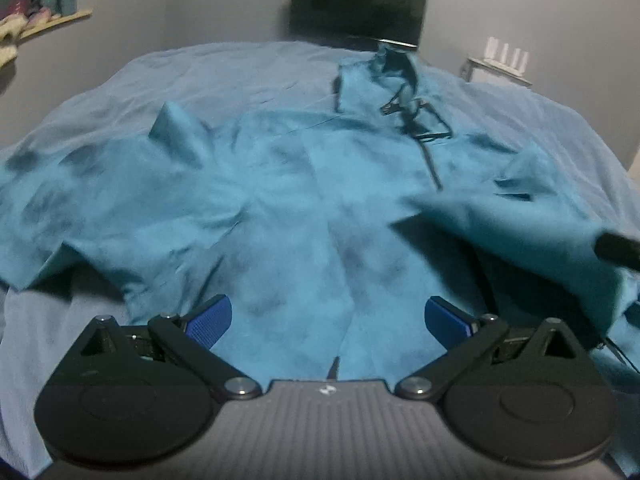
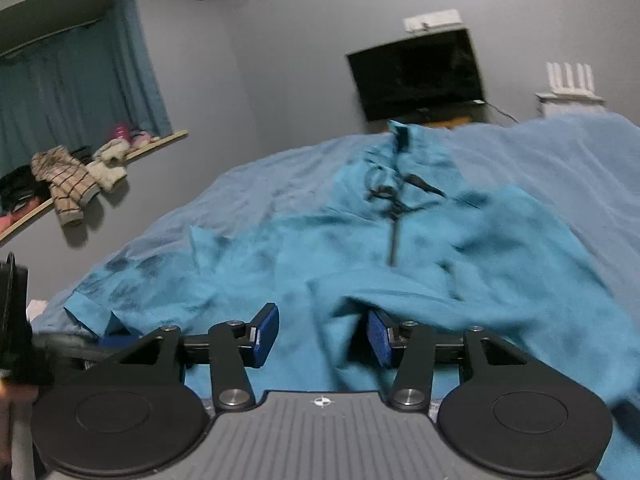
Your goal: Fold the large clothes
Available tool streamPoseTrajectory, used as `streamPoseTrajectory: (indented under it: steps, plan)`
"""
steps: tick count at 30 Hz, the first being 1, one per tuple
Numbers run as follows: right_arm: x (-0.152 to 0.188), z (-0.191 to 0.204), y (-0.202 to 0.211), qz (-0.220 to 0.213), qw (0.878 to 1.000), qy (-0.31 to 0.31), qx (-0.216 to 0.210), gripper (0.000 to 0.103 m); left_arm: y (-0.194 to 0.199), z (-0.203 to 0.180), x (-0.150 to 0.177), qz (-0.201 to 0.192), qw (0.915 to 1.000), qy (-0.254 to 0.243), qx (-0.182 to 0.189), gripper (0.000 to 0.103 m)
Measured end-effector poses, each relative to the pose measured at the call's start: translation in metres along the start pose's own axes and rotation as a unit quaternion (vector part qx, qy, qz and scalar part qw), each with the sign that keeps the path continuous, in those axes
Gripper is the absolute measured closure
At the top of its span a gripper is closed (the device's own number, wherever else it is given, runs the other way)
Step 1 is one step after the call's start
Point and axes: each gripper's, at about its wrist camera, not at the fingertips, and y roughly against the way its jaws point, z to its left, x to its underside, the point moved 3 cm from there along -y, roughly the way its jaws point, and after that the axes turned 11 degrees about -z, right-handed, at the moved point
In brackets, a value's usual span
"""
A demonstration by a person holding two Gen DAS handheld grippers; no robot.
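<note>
Plain grey walls [image 2: 288, 60] close in a dimly lit room. A bed with a pale blue sheet [image 2: 560, 160] fills the foreground. Beyond its far edge stands a dark television [image 2: 416, 76], with a white router [image 2: 568, 76] to its right. At left, teal curtains [image 2: 72, 92] hang above a wooden ledge [image 2: 168, 138] piled with clothes.
</note>
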Motion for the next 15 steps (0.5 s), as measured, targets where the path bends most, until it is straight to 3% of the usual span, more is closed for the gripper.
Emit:
streamPoseTrajectory:
  steps: [2, 5, 8, 15]
  plan:
    - [0.006, -0.008, 0.03, -0.006, 1.0, -0.015, 0.02, 0.037, -0.001, -0.009, -0.003, 0.001, 0.9996, -0.013, 0.025, 0.0]
    - [-0.008, -0.026, 0.056, -0.02, 0.998, -0.036, 0.041, 0.034, -0.002, -0.031, -0.003, 0.002, 0.9974, -0.047, 0.054, 0.0]
    - [-0.009, -0.052, 0.075, -0.023, 0.994, -0.043, 0.101, 0.031, -0.005, -0.061, 0.001, 0.003, 0.9928, -0.085, 0.085, 0.0]
    - [0.02, -0.093, 0.087, -0.036, 0.983, -0.035, 0.177, 0.028, -0.034, -0.144, 0.029, 0.005, 0.969, -0.202, 0.142, 0.001]
